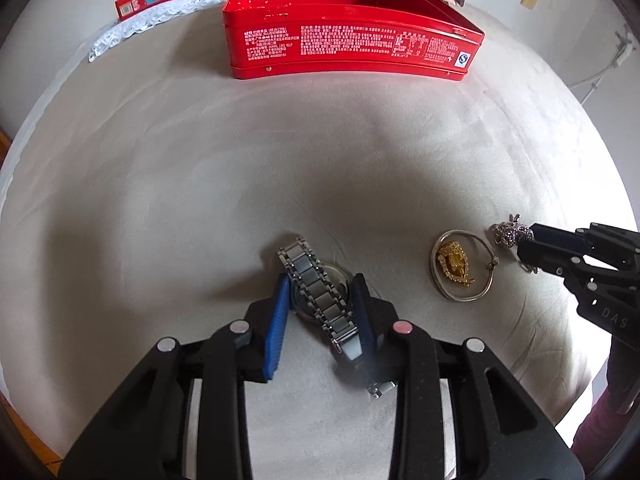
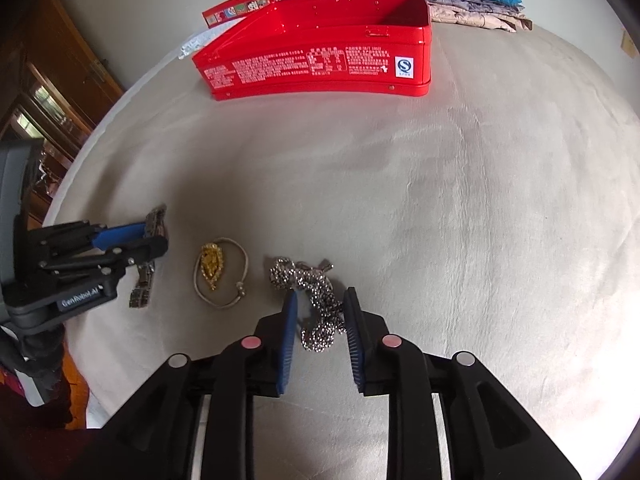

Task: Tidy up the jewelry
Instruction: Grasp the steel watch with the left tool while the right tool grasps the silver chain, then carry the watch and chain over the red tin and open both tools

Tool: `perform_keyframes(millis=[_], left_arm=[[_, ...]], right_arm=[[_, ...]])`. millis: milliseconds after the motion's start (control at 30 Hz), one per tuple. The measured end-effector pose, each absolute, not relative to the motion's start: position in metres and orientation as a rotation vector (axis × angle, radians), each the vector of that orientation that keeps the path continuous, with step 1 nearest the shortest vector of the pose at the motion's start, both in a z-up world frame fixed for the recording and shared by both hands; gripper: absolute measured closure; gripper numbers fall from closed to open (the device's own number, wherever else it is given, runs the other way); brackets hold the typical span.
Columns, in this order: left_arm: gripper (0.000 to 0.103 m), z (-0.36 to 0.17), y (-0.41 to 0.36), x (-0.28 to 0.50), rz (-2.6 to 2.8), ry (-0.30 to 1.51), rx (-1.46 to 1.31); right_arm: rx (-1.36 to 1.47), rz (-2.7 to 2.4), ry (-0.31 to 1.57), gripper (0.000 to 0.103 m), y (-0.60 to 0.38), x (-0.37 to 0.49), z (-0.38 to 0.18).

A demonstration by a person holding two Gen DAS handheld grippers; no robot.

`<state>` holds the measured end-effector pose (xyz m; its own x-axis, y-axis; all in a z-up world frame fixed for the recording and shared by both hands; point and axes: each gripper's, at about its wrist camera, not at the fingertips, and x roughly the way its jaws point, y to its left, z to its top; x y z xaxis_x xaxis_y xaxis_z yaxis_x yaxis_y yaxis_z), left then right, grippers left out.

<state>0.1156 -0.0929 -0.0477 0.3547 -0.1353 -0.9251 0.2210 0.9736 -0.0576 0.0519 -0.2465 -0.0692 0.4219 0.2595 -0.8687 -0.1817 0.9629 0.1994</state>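
Both fisheye views were strongly bowed, with dark vignetted corners. Soft daylight washed out the cloth-covered worktop [image 2: 480, 200] at its right edge; a broad, diffuse shadow lay at centre. Nearest claw parts appeared slightly blurred.

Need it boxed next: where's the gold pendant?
The gold pendant lies inside the silver bangle on the beige cloth, between the watch and the beaded necklace.

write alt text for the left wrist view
The left gripper straddles a silver metal-link wristwatch on a beige cloth-covered table. Right of it lie a thin bangle around a gold pendant; an open red tin stands behind.
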Motion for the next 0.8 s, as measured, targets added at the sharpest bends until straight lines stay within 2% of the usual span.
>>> perform_keyframes(millis=[33,100,167,400,800], left_arm=[[0.073,-0.048,-0.092,0.116,-0.230,1.183,0.081],[0.073,-0.049,-0.091,0.115,-0.230,1.177,0.074],[0.073,-0.049,-0.088,0.114,-0.239,1.175,0.063],[0.073,-0.041,-0.081,0.112,-0.295,1.174,0.021],[0.073,0.011,-0.075,0.108,-0.325,1.039,-0.009]], right_arm=[[0.061,0.266,1.099,0.080,-0.244,0.051,-0.070],[0.031,0.239,1.091,0.088,-0.241,0.050,-0.069],[0.051,0.244,1.088,0.090,-0.241,0.050,-0.068],[0.089,0.265,1.008,0.090,-0.246,0.041,-0.038],[0.111,0.285,0.864,0.095,-0.249,0.037,0.028]])
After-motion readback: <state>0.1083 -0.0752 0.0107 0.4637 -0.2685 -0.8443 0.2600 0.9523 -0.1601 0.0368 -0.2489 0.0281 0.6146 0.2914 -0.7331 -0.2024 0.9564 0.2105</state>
